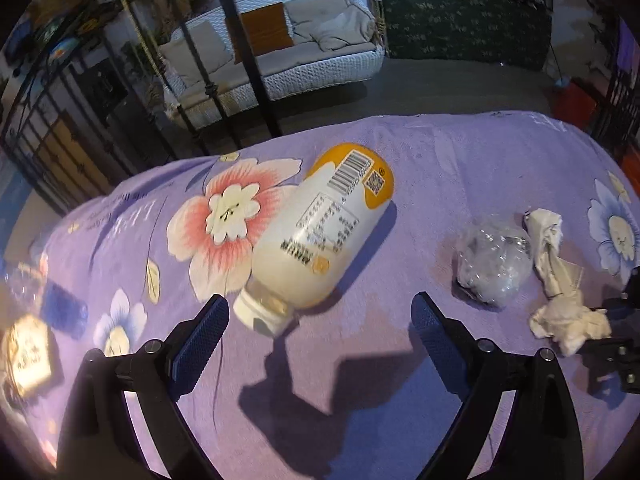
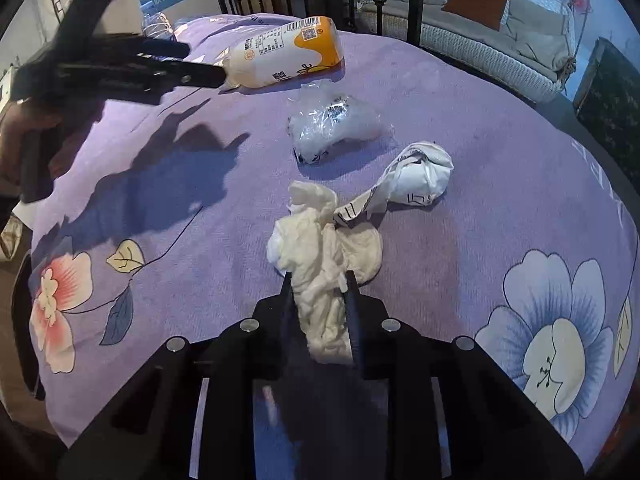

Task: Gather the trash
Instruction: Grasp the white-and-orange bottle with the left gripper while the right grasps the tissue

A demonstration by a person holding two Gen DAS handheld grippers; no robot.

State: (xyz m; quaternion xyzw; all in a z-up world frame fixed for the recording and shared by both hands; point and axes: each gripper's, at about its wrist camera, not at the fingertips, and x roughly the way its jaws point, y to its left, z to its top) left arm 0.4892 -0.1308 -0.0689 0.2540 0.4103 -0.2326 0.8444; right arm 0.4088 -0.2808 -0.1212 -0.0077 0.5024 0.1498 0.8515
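The crumpled tissue (image 2: 320,260) sits pinched between my right gripper's (image 2: 318,280) jaws, which are nearly closed on its near end while the rest of the wad still rests on the purple flowered cloth (image 2: 500,140). My worry is that the grip only has a loose tail of it: soft paper can tear or slide free as I lift. The twisted printed paper (image 2: 416,176) touches the tissue's far edge and could get dragged along or flicked away. Just beyond lies the crumpled clear plastic (image 2: 332,128), apart from both. Farther left, the yellow-and-white bottle (image 1: 320,232) lies on its side, cap toward me, just ahead of my left gripper (image 1: 320,316), whose jaws stand wide and hold nothing. A round bottle like that may roll away if one finger nudges it first.
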